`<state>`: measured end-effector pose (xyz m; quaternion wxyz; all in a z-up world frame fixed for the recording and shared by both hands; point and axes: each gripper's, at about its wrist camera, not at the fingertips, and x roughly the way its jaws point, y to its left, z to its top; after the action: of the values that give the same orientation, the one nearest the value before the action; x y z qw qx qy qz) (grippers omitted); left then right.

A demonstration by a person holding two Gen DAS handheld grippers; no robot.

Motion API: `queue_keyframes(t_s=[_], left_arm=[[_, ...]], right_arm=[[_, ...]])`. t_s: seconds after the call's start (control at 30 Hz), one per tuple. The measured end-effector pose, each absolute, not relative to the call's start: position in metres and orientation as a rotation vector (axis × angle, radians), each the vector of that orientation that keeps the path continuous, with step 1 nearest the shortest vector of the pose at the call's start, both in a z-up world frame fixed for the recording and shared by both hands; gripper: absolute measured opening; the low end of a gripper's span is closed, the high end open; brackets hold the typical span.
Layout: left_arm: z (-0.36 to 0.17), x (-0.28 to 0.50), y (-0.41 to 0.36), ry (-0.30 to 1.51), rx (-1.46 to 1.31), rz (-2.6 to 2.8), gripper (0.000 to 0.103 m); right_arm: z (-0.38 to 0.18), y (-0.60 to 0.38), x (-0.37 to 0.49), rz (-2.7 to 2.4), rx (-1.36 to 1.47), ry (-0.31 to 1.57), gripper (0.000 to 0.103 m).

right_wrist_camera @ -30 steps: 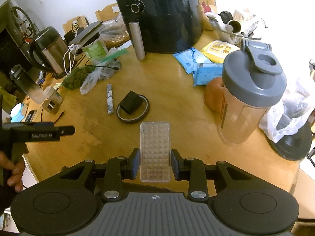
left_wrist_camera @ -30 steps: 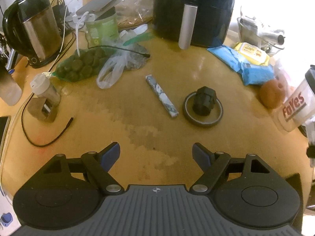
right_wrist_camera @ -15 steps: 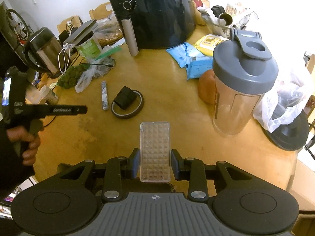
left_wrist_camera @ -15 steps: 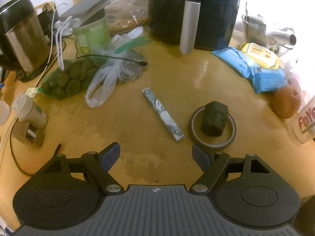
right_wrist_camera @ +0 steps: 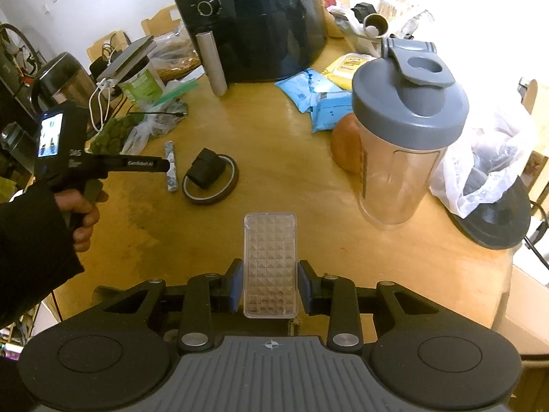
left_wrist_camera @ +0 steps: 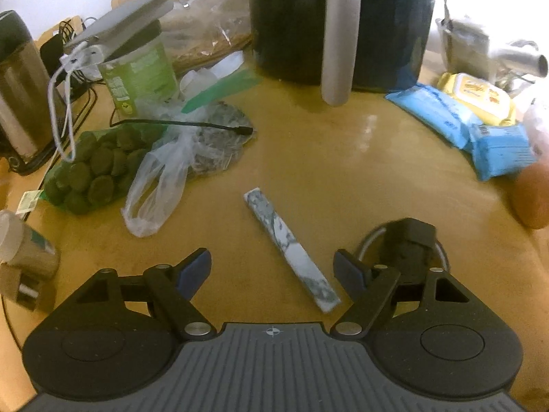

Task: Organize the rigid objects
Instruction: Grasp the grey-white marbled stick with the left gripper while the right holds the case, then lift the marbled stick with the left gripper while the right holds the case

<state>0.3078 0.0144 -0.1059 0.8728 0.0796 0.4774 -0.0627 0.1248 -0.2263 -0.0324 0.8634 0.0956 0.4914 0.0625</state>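
Note:
A marbled grey-white bar (left_wrist_camera: 290,249) lies on the wooden table, its near end between the fingers of my open left gripper (left_wrist_camera: 272,269). A black block (left_wrist_camera: 410,245) sits on a dark tape ring (left_wrist_camera: 442,257) just right of the right finger. In the right wrist view the bar (right_wrist_camera: 170,168), block (right_wrist_camera: 207,168) and ring (right_wrist_camera: 228,187) lie mid-left, with my left gripper (right_wrist_camera: 161,164) over the bar. My right gripper (right_wrist_camera: 270,286) is shut on a clear ribbed plastic case (right_wrist_camera: 270,259), held above the table's near edge.
A black air fryer (right_wrist_camera: 247,20) stands at the back. A shaker bottle (right_wrist_camera: 403,130) and an orange fruit (right_wrist_camera: 345,147) stand right. Blue and yellow wipe packs (right_wrist_camera: 319,92), plastic bags (left_wrist_camera: 161,168), a green can (left_wrist_camera: 140,72) and a kettle (right_wrist_camera: 65,79) crowd the far side.
My left gripper has moved forward and down toward the marbled bar, which now reaches between its open fingers. My right gripper has pulled back slightly, still holding the clear case.

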Motion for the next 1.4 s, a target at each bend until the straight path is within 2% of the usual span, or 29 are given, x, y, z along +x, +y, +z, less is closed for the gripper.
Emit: queue_keyframes(t_s=[0.17, 0.23, 0.37, 0.4, 0.43, 0.5, 0.93, 1.4], left_arm=[[-0.118, 0.325, 0.009, 1.015, 0.186, -0.127, 0.070], [-0.124, 0.331, 0.007, 1.030, 0.196, -0.133, 0.056], [-0.126, 0.335, 0.004, 1.020, 0.197, -0.154, 0.041], [-0.125, 0.335, 0.003, 1.018, 0.199, -0.160, 0.029], [-0.125, 0.334, 0.001, 1.017, 0.205, -0.159, 0.022], [-0.125, 0.333, -0.002, 1.014, 0.211, -0.158, 0.016], [-0.114, 0.313, 0.005, 0.996, 0.210, -0.153, 0.016], [-0.070, 0.266, 0.016, 0.950, 0.139, -0.218, 0.016]], right_arm=[[-0.032, -0.230, 0.123, 0.109, 0.206, 1.030, 0.036], [-0.032, -0.232, 0.123, 0.100, 0.212, 1.030, 0.036], [-0.033, -0.235, 0.121, 0.080, 0.223, 1.030, 0.036], [-0.033, -0.235, 0.121, 0.076, 0.225, 1.030, 0.036], [-0.033, -0.236, 0.121, 0.073, 0.227, 1.030, 0.036], [-0.033, -0.237, 0.121, 0.067, 0.231, 1.030, 0.036], [-0.032, -0.232, 0.119, 0.088, 0.222, 1.026, 0.036], [-0.032, -0.216, 0.117, 0.147, 0.201, 1.033, 0.036]])
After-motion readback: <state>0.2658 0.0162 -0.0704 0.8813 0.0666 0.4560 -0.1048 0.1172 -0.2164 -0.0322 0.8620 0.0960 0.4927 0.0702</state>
